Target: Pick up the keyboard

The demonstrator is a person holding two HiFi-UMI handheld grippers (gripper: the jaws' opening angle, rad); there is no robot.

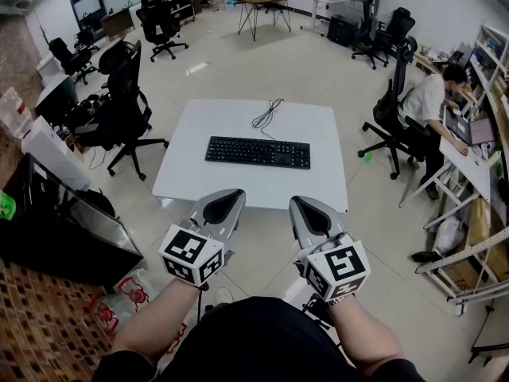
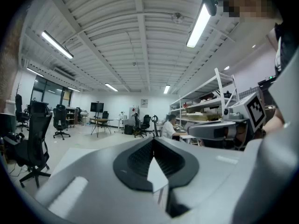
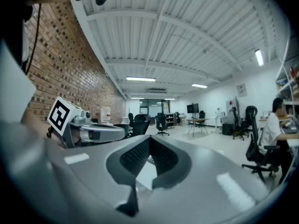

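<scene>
A black keyboard [image 1: 258,151] lies across the middle of a white table [image 1: 231,188], its black cable [image 1: 268,114] coiled behind it. Both grippers hang side by side in front of the table's near edge, apart from the keyboard and pointing level toward it. My left gripper [image 1: 231,194] is shut and empty, and so is my right gripper [image 1: 298,201]. In the left gripper view the shut jaws meet at the left gripper [image 2: 153,141], with the other gripper at the right. The right gripper [image 3: 149,140] also shows shut jaws, a strip of keyboard [image 3: 150,160] just behind them.
Black office chairs stand left [image 1: 123,102] and right [image 1: 394,110] of the table. A person [image 1: 433,106] sits at a desk on the right. A dark cabinet [image 1: 56,221] and brick floor patch lie at the near left. Pale tiled floor surrounds the table.
</scene>
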